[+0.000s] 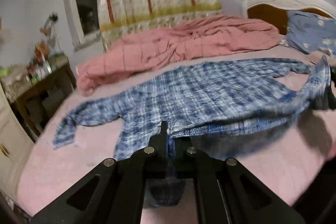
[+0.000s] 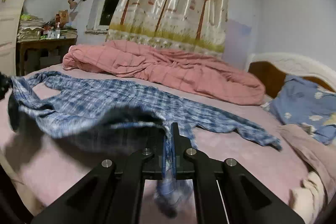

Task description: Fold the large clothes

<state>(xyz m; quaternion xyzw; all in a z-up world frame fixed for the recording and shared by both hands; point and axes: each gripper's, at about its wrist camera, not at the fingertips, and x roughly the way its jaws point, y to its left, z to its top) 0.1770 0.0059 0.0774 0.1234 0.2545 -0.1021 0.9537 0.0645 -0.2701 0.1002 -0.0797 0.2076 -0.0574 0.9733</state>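
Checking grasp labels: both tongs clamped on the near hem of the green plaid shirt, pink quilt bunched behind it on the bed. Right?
Not quite: the shirt is blue and white plaid, not green, as the left wrist view shows. The rest holds: the left tongs and the right tongs are each clamped on its near hem, and the pink quilt lies bunched behind it on the bed.
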